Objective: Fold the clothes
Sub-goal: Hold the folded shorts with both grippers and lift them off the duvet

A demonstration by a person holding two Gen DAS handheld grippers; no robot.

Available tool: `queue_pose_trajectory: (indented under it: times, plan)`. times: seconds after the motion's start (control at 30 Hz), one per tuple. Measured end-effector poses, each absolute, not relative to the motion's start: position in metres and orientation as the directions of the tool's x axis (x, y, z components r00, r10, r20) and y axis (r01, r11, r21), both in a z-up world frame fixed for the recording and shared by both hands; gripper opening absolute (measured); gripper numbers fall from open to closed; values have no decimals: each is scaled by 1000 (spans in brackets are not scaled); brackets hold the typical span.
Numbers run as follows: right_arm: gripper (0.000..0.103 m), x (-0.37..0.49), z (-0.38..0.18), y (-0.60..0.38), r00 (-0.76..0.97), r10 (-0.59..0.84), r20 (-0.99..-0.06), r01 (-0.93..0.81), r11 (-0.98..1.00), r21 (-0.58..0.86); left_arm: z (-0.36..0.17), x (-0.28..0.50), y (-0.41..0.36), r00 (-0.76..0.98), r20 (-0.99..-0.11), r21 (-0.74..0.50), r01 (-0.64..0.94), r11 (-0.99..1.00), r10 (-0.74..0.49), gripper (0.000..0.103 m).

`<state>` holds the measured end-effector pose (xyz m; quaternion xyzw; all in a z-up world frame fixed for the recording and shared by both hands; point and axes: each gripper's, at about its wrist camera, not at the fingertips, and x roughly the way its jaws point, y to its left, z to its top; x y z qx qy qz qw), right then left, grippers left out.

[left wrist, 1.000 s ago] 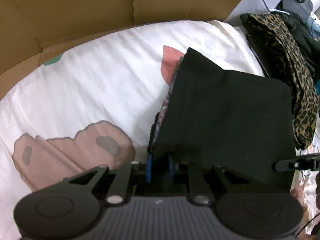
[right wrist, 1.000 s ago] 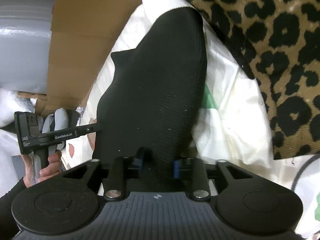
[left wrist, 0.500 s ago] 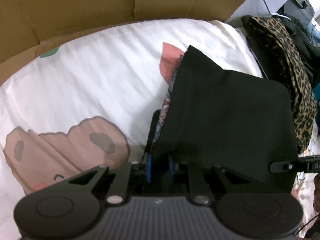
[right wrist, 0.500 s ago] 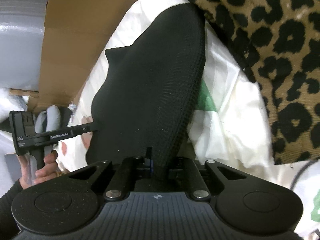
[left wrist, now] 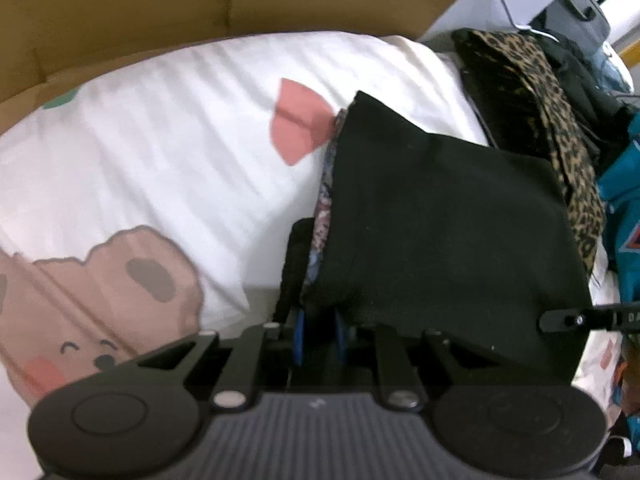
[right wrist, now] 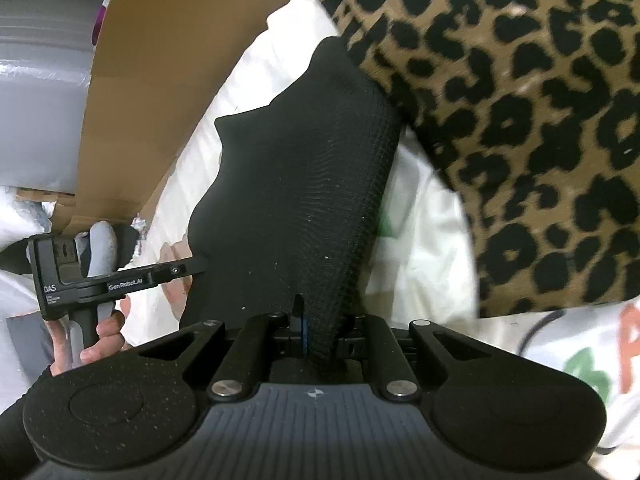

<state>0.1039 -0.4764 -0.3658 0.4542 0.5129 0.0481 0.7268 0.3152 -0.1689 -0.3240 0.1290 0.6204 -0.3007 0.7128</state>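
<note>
Black knit (left wrist: 440,232), right of centre in the left wrist view, held taut above a white sheet (left wrist: 168,148); floral lining (left wrist: 320,216) showing along its left edge. Pinched at both near corners: left gripper (left wrist: 318,332) clamped on the lower left corner, blue pads nearly meeting on the cloth; right gripper (right wrist: 316,332) likewise closed on a fold of the same knit at bottom centre of the right wrist view. Each gripper's arm also seen in the other's view: right gripper's at lower right, left gripper's at lower left, gripped by a hand (right wrist: 96,332).

Long axis running away from both grippers toward the upper frame, far edge sagging toward the sheet. Both hands equally near, one per corner, so any coming fold hinges on that far edge and both grips moving together.

Around: leopard cloth (right wrist: 520,120) just beside the knit's right flank, touching or overlapping its far corner, likeliest to snag. Teal garment (left wrist: 624,208) at the right edge. Cardboard (left wrist: 200,4) along the top, well clear. Bear print (left wrist: 100,280) on the sheet at lower left.
</note>
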Motion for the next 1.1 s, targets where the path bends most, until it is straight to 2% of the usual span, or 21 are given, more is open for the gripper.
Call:
queue_pose_trajectory:
  times: [0.1, 0.2, 0.27, 0.33, 0.47, 0.6, 0.7, 0.83, 0.97, 1.1]
  plan:
    - [6, 108, -370, -472, 459, 531, -712, 395, 596, 699, -323, 313, -168, 64, -957, -187, 607, 772, -282, 22]
    - [7, 110, -374, -469, 452, 530, -718, 394, 604, 693, -321, 313, -165, 60, -949, -211, 606, 767, -308, 36]
    - [7, 112, -376, -468, 448, 529, -721, 393, 608, 690, -320, 314, -166, 62, -942, -228, 605, 763, -330, 48]
    - [7, 113, -378, -466, 443, 528, -724, 393, 612, 687, -319, 315, -167, 66, -934, -244, 603, 759, -352, 51]
    - [7, 117, -382, -463, 434, 527, -730, 391, 620, 680, -325, 318, -172, 57, -923, -272, 605, 749, -381, 63]
    - [7, 120, -385, -463, 422, 527, -737, 390, 629, 673, -341, 321, -175, 25, -919, -298, 607, 736, -393, 68]
    - [7, 124, -388, -462, 414, 525, -744, 389, 637, 665, -353, 325, -172, -4, -911, -335, 590, 734, -413, 77]
    - [9, 128, -392, -460, 406, 520, -752, 389, 646, 657, -358, 329, -168, -22, -900, -368, 570, 734, -435, 75]
    - [11, 129, -393, -463, 424, 525, -737, 389, 630, 672, -352, 328, -169, -20, -905, -358, 578, 733, -425, 61]
    - [32, 126, -390, -470, 477, 527, -703, 391, 589, 707, -343, 329, -171, -12, -905, -352, 587, 730, -426, 51]
